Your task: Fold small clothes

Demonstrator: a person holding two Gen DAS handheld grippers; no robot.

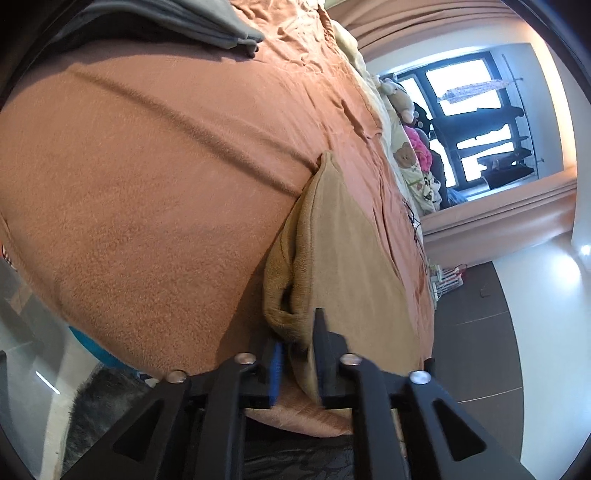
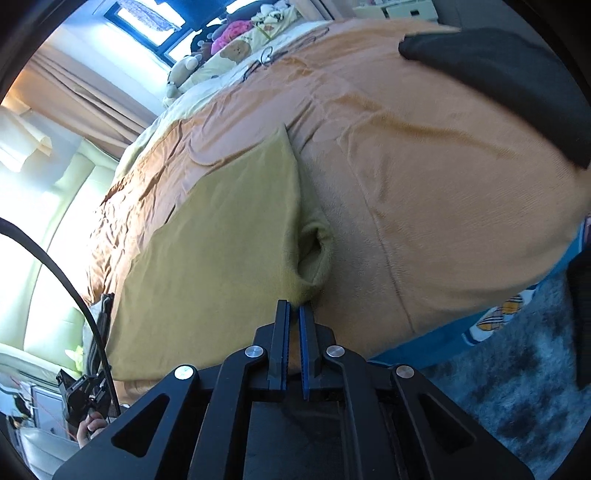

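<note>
A tan fleece garment [image 1: 332, 236] lies on the orange blanket [image 1: 155, 177], folded over with a rolled edge. My left gripper [image 1: 299, 332] has its blue-padded jaws narrowly apart around the garment's near edge. In the right wrist view the same garment [image 2: 221, 236] looks yellow-green. My right gripper [image 2: 294, 308] is nearly shut, pinching the garment's near corner. The left gripper also shows in the right wrist view [image 2: 83, 397], low at the left beside the bed.
A folded grey cloth stack [image 1: 207, 18] sits at the blanket's far edge, and shows dark in the right wrist view [image 2: 509, 77]. Stuffed toys and a pillow [image 2: 236, 44] lie at the head of the bed. A grey rug [image 2: 517, 376] covers the floor.
</note>
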